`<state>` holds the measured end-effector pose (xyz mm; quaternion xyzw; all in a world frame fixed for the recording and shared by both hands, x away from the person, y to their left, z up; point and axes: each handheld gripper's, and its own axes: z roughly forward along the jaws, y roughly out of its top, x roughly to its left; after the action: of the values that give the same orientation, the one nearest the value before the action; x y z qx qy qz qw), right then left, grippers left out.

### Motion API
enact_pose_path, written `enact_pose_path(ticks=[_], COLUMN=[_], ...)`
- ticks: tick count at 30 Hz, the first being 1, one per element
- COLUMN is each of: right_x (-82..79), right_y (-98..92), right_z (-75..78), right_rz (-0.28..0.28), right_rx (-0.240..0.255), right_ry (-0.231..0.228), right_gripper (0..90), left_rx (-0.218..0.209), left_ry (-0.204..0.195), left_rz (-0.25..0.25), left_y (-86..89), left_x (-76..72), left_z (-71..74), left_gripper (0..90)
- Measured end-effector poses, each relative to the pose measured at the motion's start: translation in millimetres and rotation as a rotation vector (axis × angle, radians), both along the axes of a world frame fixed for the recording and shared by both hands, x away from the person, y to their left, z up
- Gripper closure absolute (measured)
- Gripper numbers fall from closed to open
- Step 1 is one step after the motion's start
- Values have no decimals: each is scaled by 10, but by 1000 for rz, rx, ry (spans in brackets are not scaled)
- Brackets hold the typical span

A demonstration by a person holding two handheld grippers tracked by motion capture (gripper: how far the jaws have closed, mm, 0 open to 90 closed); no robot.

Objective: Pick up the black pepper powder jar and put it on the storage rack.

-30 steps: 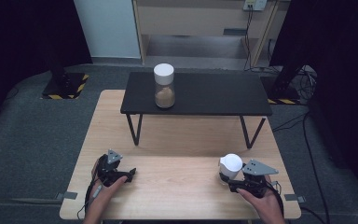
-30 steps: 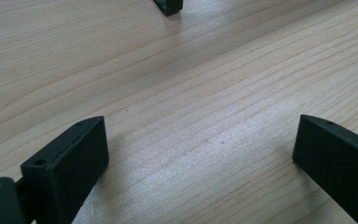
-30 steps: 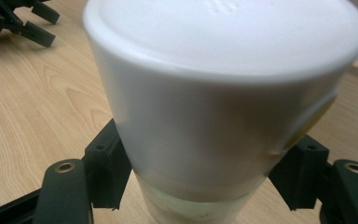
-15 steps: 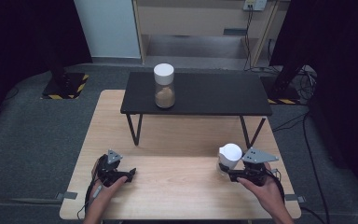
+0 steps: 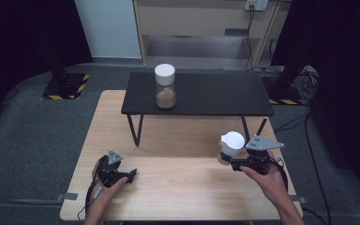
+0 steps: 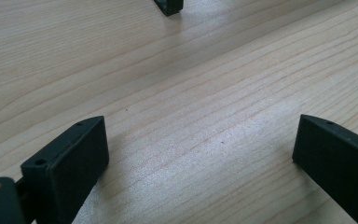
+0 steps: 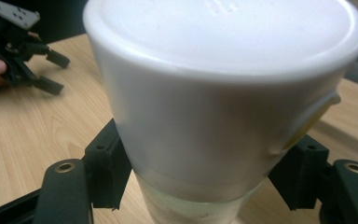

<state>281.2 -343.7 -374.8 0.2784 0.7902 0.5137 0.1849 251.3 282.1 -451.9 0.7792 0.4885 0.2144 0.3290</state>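
Two white-lidded jars (image 5: pixel 231 146) – one gripped, one (image 5: pixel 165 86) on black shelf (image 5: pixel 201 96)

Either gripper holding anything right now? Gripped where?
Right gripper holds a white-lidded clear jar, jaws clamped on its body just under the lid. Left gripper is open over the wooden table, empty.

The table (image 5: pixel 178 187) was pale wood with a visible grain and a smooth, faintly sheened finish. The low shelf (image 5: pixel 206 93) presented a matt black top on thin dark legs, probably metal. The held jar (image 7: pixel 205 205) was of clear material, its white lid (image 7: pixel 214 93) smooth plastic with a soft gloss. The second jar (image 5: pixel 165 86) matched it. Both grippers' fingers (image 6: pixel 70 163) were matt black plastic. The floor (image 5: pixel 28 140) looked like rough grey carpet.
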Motion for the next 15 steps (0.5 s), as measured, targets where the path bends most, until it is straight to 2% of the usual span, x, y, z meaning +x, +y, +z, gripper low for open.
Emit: enact_pose_path(ticks=[6, 15], right_x=[80, 117], right_y=[-25, -23], right_z=[213, 487], right_rz=[16, 28], right_rx=[13, -4], right_ry=[7, -11], right_gripper=[317, 317], left_rx=[0, 0], left_ry=[0, 0], left_rz=[0, 0], left_y=[0, 0], left_x=[0, 0], left_z=[0, 0], left_gripper=[20, 20])
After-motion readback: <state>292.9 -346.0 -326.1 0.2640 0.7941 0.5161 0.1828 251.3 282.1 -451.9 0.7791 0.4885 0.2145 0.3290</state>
